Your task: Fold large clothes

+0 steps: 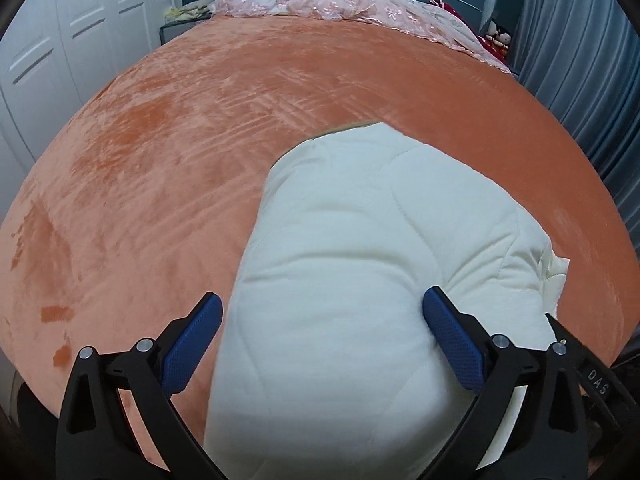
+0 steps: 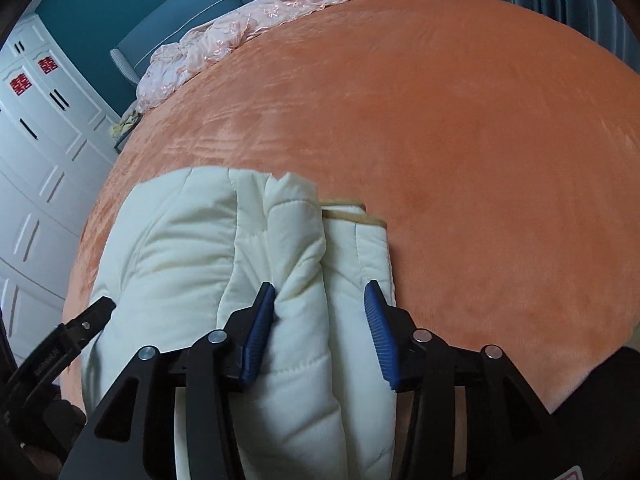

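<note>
A thick cream quilted garment (image 1: 360,248) lies bundled and folded on the orange bedspread (image 1: 180,152) near the front edge. My left gripper (image 1: 322,308) is wide open, its blue-padded jaws standing on either side of the garment's near end. In the right wrist view the garment (image 2: 192,240) shows stacked folds and a tan-trimmed edge (image 2: 352,210). My right gripper (image 2: 320,292) is open astride a padded fold; its left pad (image 2: 260,320) presses against the cloth. The left gripper's black finger (image 2: 96,312) shows at the left of that view.
A pink embroidered quilt (image 1: 340,4) is heaped at the head of the bed against a teal headboard (image 2: 192,8). White wardrobes (image 1: 60,40) stand on the left, grey curtains (image 1: 580,60) on the right. Orange bedspread (image 2: 480,140) stretches beyond the garment.
</note>
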{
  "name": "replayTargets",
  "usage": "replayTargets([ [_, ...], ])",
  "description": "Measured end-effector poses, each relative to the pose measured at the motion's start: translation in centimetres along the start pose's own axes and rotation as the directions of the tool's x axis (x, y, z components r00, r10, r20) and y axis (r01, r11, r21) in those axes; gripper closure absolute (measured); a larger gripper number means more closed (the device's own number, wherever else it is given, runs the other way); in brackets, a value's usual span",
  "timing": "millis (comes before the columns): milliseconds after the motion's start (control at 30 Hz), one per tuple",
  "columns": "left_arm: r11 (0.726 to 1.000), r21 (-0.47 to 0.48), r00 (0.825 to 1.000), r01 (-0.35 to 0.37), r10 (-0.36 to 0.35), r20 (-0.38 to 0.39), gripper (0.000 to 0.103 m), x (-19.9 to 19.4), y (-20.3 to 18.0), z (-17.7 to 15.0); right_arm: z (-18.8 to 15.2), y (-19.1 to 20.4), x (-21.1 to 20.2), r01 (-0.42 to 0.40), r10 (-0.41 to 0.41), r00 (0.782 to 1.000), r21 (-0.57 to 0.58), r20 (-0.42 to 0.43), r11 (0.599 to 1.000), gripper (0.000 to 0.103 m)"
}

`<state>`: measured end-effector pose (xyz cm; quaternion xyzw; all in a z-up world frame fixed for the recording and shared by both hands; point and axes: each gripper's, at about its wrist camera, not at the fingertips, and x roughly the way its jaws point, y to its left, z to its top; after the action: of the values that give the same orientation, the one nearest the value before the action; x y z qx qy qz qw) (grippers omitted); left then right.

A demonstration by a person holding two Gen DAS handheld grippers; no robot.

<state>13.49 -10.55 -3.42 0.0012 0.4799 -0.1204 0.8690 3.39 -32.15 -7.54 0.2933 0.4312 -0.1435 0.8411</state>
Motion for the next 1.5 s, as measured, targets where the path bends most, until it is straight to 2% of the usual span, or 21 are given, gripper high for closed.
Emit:
replayTargets([
  [167, 0.985, -0.128, 0.988, 0.113, -0.125, -0.088, 0.005, -0.6, 4.4, -1.9, -0.7, -1.0, -1.0, -0.040, 0.041, 0.999, 0.034, -0.029, 0.999, 0.054],
  [267, 0.985, -0.144, 0.990, 0.099, -0.112, -0.083, 0.005, -1.0, 5.7, -2.4, -1.0, -1.2, -2.6, 0.042, -0.043, 0.999, 0.037, 0.029, 0.998, 0.035],
  [333, 0.985, -0.136, 0.989, 0.107, -0.119, -0.085, 0.005, -0.8, 5.9, -2.6, -1.2, -1.1, -2.3, 0.050, -0.050, 0.998, 0.001, 0.028, 0.999, 0.034],
  [433, 0.975, -0.178, 0.982, 0.130, -0.151, -0.111, 0.005, -0.2, 6.1, -2.8, -1.1, -2.1, -1.2, -0.027, 0.031, 0.997, 0.069, -0.070, 0.997, 0.034],
  [533, 0.959, -0.227, 0.968, 0.170, -0.205, -0.142, 0.005, 0.5, 6.4, -2.8, -0.8, -3.7, 0.3, -0.127, 0.161, 0.973, 0.203, -0.162, 0.971, 0.034],
  [633, 0.940, -0.263, 0.951, 0.216, -0.264, -0.162, 0.005, 1.2, 6.3, -2.8, -1.0, -4.8, 1.7, -0.201, 0.264, 0.944, 0.291, -0.196, 0.936, 0.036],
  [733, 0.920, -0.289, 0.928, 0.264, -0.324, -0.183, 0.005, 2.1, 5.9, -2.8, -1.1, -4.7, 2.2, -0.224, 0.288, 0.936, 0.290, -0.201, 0.931, 0.036],
  [833, 0.928, -0.274, 0.934, 0.252, -0.308, -0.183, 0.005, 2.4, 5.0, -2.5, -1.1, -4.5, 2.6, -0.243, 0.309, 0.928, 0.290, -0.208, 0.926, 0.041],
  [933, 0.943, -0.239, 0.945, 0.230, -0.275, -0.175, 0.006, 2.1, 4.1, -2.0, -0.3, -4.2, 3.4, -0.263, 0.333, 0.918, 0.297, -0.217, 0.918, 0.051],
  [1000, 0.960, -0.190, 0.959, 0.206, -0.237, -0.155, 0.012, 1.2, 3.2, -1.7, 0.1, -3.9, 3.5, -0.277, 0.347, 0.913, 0.298, -0.215, 0.913, 0.065],
  [1100, 0.976, -0.122, 0.972, 0.179, -0.195, -0.134, 0.024, -0.3, 2.1, -1.4, 0.7, -2.8, 2.1, -0.266, 0.311, 0.930, 0.227, -0.194, 0.937, 0.078],
  [1167, 0.984, -0.077, 0.978, 0.163, -0.171, -0.122, 0.036, -1.4, 1.5, -1.1, 1.1, -1.8, 0.8, -0.248, 0.276, 0.946, 0.171, -0.168, 0.954, 0.081],
  [1267, 0.989, -0.020, 0.984, 0.147, -0.149, -0.096, 0.046, -3.2, 0.8, -0.7, 1.7, -0.6, -1.4, -0.228, 0.241, 0.963, 0.115, -0.123, 0.967, 0.082],
  [1400, 0.990, 0.028, 0.990, 0.137, -0.136, -0.037, 0.049, -5.9, -0.1, 0.2, 2.7, 1.5, -4.3, -0.192, 0.194, 0.979, 0.031, -0.059, 0.981, 0.082],
  [1500, 0.989, 0.048, 0.990, 0.140, -0.142, 0.024, 0.050, -8.3, -0.2, 1.3, 3.4, 3.1, -6.4, -0.179, 0.179, 0.984, -0.023, -0.003, 0.984, 0.083],
])
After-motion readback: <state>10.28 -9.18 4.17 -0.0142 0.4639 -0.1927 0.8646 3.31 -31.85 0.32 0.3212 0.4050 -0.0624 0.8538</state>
